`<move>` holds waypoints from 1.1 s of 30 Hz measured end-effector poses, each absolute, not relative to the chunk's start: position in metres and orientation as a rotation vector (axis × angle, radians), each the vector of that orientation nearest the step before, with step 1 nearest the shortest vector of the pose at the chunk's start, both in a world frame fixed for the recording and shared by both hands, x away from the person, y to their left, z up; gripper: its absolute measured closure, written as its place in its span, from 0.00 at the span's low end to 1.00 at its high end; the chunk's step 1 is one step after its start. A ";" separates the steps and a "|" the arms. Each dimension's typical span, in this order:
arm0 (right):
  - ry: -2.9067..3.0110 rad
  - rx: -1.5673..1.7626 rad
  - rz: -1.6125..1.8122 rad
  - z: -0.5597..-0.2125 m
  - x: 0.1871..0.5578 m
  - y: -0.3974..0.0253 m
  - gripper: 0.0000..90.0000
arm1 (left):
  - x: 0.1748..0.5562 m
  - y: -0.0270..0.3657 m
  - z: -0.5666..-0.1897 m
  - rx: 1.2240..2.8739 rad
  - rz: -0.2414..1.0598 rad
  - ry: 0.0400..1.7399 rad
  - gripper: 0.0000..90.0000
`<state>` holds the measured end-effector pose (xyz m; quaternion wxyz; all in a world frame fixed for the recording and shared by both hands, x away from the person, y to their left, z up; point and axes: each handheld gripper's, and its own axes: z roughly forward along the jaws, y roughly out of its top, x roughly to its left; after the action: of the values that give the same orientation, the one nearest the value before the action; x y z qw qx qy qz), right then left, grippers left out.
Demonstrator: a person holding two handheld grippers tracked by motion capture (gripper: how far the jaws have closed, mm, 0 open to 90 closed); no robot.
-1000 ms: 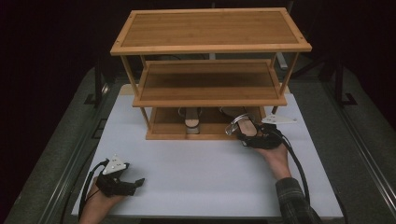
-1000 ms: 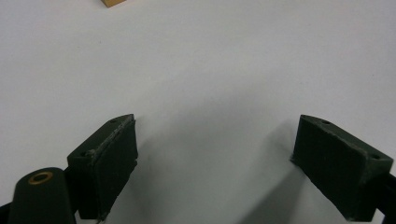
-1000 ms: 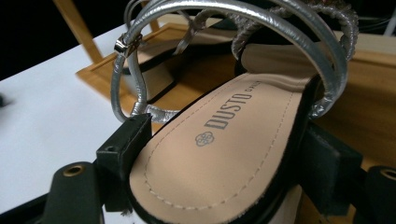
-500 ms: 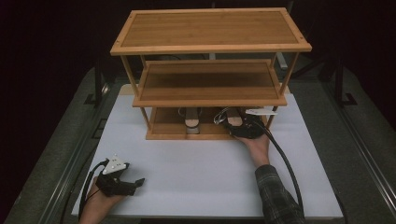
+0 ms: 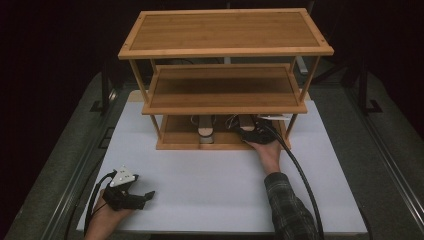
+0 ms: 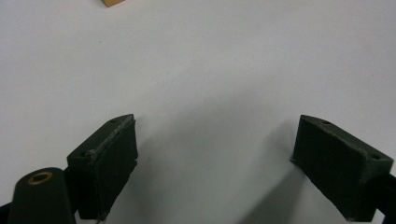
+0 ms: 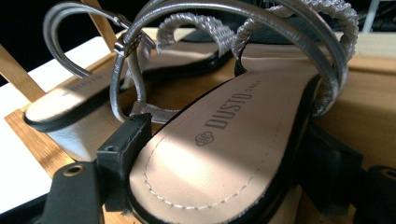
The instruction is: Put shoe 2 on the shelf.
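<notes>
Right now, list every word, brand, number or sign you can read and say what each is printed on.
"DUSTO", beside a small round emblem: on the insole of the nearer sandal, whose heel lies between the right gripper's jaws.
Smaller letters after it: too blurred to read.
Other sandal, wooden rack, table: no text.

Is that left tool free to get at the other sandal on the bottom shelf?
Probably yes: the left tool is open over bare table, and the sandal sits at the shelf's open front.
</notes>
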<state>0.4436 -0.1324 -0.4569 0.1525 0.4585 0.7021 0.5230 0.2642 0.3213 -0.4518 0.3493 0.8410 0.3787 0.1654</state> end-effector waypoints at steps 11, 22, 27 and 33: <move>2.137 1.388 1.400 -0.457 0.444 -0.130 0.22 | 0.264 0.322 -0.452 2.179 0.429 0.982 0.14; 2.211 1.255 1.318 -0.441 0.420 -0.153 0.37 | 0.264 0.321 -0.452 2.179 0.429 0.981 0.14; 2.215 1.231 1.326 -0.441 0.420 -0.151 0.38 | 0.264 0.321 -0.452 2.178 0.429 0.981 0.14; 2.220 1.202 1.349 -0.442 0.418 -0.139 0.38 | 0.264 0.321 -0.452 2.178 0.428 0.981 0.14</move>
<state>0.4184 -0.1388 -0.4418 0.1393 0.4157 0.7681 0.4667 0.2641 0.3215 -0.4518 0.3496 0.8408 0.3788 0.1653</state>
